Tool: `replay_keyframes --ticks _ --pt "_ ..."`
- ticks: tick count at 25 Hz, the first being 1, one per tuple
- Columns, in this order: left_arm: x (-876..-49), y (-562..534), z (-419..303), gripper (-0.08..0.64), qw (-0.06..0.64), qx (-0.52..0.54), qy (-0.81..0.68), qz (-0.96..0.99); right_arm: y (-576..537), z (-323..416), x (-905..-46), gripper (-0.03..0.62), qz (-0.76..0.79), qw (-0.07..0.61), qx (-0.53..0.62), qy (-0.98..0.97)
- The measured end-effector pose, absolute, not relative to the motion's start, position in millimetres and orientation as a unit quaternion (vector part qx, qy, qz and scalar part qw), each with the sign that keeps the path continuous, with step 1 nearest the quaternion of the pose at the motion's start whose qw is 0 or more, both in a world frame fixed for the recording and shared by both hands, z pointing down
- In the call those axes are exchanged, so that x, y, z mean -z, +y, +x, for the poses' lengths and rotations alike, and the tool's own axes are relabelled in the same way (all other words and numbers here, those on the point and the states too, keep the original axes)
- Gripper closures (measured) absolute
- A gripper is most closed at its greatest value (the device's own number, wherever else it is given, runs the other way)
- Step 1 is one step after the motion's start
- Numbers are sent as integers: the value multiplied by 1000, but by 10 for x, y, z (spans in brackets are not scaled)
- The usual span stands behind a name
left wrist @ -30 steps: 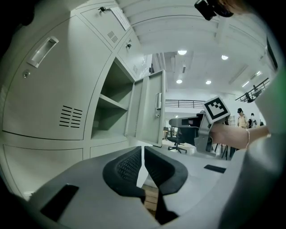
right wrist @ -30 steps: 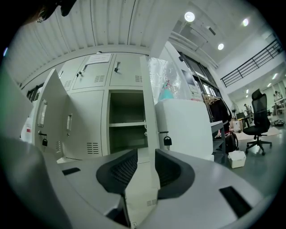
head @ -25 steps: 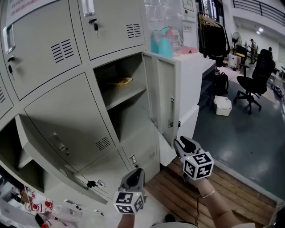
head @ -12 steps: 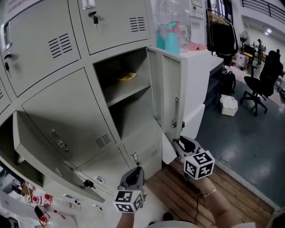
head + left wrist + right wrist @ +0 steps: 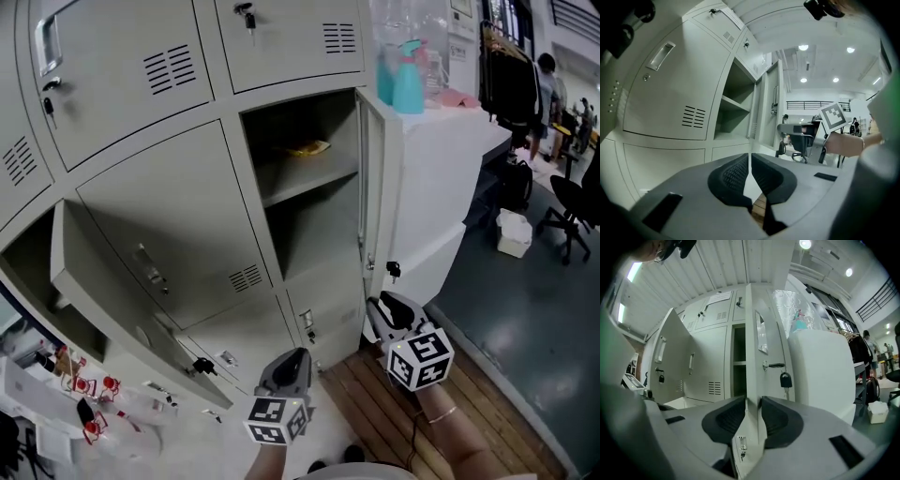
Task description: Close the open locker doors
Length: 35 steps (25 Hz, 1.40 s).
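The grey locker bank has two doors standing open. The tall right door (image 5: 372, 187) is seen edge-on, and its thin edge (image 5: 752, 333) runs straight between the jaws of my right gripper (image 5: 753, 416). That gripper (image 5: 375, 309) sits at the door's lower corner. Its jaws have just been closing, with a sliver of gap left at one pad. A wide left door (image 5: 122, 281) hangs out on the left. My left gripper (image 5: 298, 356) is low and in front of the lockers; its jaws (image 5: 750, 171) are shut with nothing in them.
A padlock (image 5: 785, 379) hangs from the right door's handle. A white cabinet (image 5: 441, 178) with a blue spray bottle (image 5: 408, 80) stands just behind that door. A yellow item (image 5: 307, 148) lies on the open shelf. Wooden slats (image 5: 375, 403) are underfoot, small clutter (image 5: 84, 394) at lower left.
My right gripper has moved left onto the lower edge of the right door. The door now shows more edge-on. The left gripper has barely shifted.
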State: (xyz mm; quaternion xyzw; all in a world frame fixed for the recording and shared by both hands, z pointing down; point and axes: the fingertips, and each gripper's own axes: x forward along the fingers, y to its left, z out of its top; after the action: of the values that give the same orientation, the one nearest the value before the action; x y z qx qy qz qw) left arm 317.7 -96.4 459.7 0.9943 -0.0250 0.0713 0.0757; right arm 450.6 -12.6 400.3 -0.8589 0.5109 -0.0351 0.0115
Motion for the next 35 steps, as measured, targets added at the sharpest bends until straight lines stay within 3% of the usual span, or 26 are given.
replay_keyframes --ticks 25,33,35 --pt "-4735 -1324 2844 538 92 -79 -104 987 -1608 4408 -4082 472 -803 -46 21 594" --pt "-4760 -1425 2804 538 92 -86 -113 986 -1982 4511 -4117 477 -795 -64 21 603" --pt "-4770 -1434 2790 538 93 -91 -114 985 -2054 4566 -4129 512 -796 -67 24 601"
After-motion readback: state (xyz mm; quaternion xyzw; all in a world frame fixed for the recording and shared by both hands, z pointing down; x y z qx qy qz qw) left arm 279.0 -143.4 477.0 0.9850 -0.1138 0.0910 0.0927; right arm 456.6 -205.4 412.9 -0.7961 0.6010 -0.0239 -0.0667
